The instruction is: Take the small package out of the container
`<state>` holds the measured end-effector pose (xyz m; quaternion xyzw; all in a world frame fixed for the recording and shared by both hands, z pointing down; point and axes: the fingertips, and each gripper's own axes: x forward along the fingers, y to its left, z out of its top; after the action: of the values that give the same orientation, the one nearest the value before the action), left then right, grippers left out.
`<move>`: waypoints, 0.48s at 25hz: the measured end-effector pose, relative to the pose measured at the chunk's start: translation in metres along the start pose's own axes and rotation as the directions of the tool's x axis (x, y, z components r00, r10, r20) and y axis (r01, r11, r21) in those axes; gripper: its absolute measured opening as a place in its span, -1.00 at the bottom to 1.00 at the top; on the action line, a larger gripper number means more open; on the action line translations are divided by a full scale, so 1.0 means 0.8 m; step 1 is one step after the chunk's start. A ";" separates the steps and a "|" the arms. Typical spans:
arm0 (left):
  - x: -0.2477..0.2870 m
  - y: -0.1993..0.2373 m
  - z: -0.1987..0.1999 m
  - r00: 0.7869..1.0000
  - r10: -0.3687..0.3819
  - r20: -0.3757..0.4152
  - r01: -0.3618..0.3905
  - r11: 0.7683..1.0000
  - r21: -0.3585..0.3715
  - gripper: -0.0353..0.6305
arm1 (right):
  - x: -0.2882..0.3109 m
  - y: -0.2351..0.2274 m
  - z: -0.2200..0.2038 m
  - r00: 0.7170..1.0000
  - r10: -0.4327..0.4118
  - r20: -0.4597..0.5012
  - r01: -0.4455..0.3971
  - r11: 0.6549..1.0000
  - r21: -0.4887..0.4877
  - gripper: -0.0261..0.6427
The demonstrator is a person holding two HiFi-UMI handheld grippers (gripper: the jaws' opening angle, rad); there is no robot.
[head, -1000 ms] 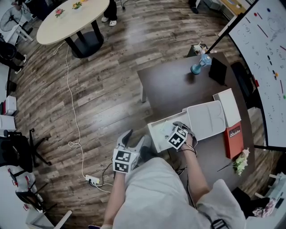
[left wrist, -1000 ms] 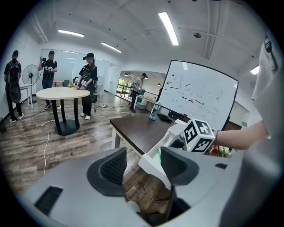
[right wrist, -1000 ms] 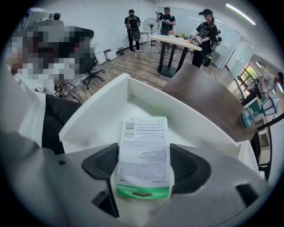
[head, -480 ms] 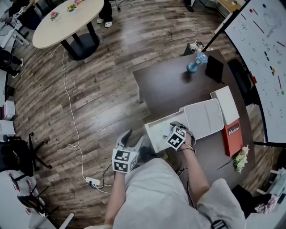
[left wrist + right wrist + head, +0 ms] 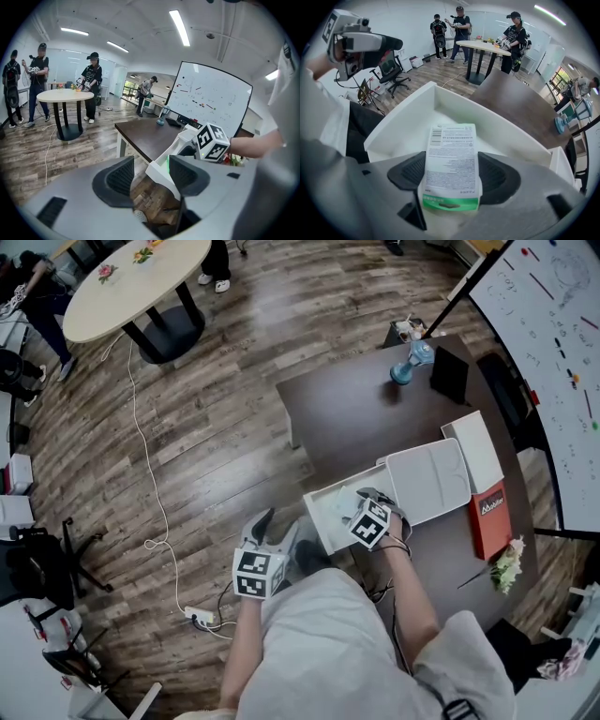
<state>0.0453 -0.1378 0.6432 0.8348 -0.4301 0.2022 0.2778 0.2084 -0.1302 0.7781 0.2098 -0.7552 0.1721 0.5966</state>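
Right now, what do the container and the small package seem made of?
Container: smooth matte white, thin stiff walls; likely plastic or coated card. Small package: slightly glossy printed film or card, with barcode, fine print and green band; unclear which.

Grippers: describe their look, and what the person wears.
The left gripper and right gripper are grey-bodied with dark ribbed pads; each carries a white cube of black square markers. The person wears a light grey top. The right jaws have just been closing, with a small package between them.
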 end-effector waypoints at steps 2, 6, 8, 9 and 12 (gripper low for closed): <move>-0.005 0.007 0.003 1.000 0.007 0.000 -0.007 1.000 -0.003 -0.21 | -0.004 0.000 0.004 1.000 -0.003 0.004 0.003 1.000 0.011 0.12; -0.014 0.021 0.005 1.000 0.022 -0.009 -0.022 1.000 -0.013 -0.22 | -0.010 0.000 0.009 1.000 -0.022 0.018 0.021 0.999 0.032 0.12; -0.015 0.024 0.008 1.000 0.018 -0.015 -0.018 1.000 -0.008 -0.22 | -0.014 -0.001 0.009 0.999 -0.026 0.022 0.025 0.999 0.045 0.12; -0.016 0.025 0.009 1.000 0.014 -0.018 -0.014 1.000 -0.002 -0.22 | -0.018 -0.001 0.010 0.999 -0.028 0.026 0.027 0.998 0.053 0.12; -0.020 0.024 0.016 1.000 -0.002 -0.025 0.003 1.000 0.018 -0.23 | -0.030 0.004 0.015 0.999 -0.027 0.046 0.023 0.996 0.084 0.12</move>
<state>0.0221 -0.1451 0.6297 0.8353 -0.4238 0.2160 0.2758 0.2013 -0.1307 0.7522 0.2479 -0.7585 0.1912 0.5716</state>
